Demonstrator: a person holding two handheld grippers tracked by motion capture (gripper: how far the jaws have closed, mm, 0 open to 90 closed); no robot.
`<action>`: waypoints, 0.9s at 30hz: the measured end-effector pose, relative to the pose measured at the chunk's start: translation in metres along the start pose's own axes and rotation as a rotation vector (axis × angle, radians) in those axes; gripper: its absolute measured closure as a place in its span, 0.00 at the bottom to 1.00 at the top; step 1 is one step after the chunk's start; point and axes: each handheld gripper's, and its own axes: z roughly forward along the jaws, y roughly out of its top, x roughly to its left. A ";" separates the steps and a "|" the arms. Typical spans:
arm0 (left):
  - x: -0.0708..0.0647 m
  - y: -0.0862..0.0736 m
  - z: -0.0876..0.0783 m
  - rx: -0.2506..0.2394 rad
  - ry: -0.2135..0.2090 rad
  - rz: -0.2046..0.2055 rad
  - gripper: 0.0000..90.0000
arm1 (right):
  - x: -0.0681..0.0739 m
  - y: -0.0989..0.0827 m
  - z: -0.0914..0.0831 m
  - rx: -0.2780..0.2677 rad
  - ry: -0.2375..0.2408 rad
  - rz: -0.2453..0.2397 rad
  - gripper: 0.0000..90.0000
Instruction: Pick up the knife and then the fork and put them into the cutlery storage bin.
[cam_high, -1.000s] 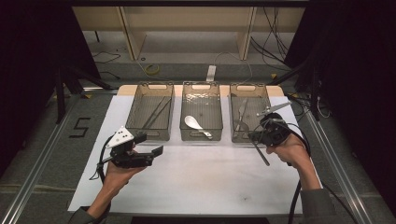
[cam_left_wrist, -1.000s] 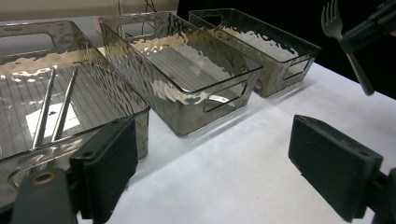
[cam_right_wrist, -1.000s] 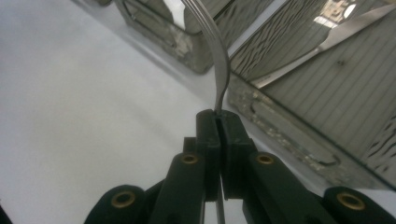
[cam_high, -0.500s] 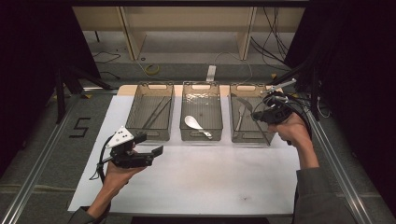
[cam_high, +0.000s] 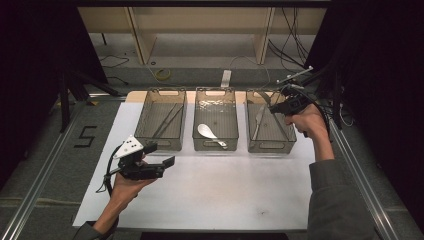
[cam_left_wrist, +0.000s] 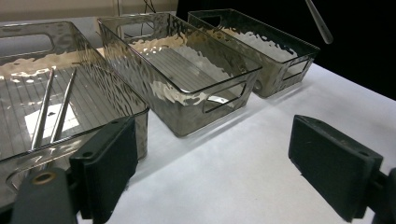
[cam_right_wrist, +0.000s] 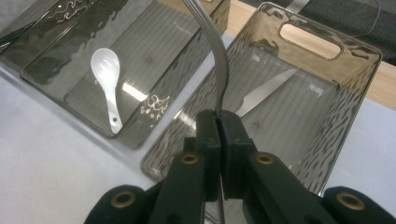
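Right claw (cam_right_wrist: 219, 135) pinches a slim, curved metal utensil (cam_right_wrist: 217, 56) (silvery, shiny); left claw (cam_left_wrist: 210, 172) gapes wide.

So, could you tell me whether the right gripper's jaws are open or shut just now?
Shut. The right gripper has its jaws pressed together on a thin metal utensil, held above the right-hand bin.

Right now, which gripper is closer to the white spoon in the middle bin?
Left. The left gripper hovers over the white mat just in front of the middle bin holding the white spoon. The right gripper, clamped on a metal utensil, is raised over the right bin.
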 end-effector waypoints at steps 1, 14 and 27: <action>0.000 0.000 0.000 0.001 0.000 -0.002 0.17 | -0.001 0.002 0.001 -0.004 -0.002 0.002 0.98; 0.000 0.000 0.000 -0.002 -0.003 -0.003 0.17 | -0.019 0.011 0.022 -0.019 -0.064 0.081 0.98; 0.001 0.000 0.000 0.000 -0.003 -0.003 0.17 | -0.028 -0.013 0.060 0.016 -0.064 0.144 0.98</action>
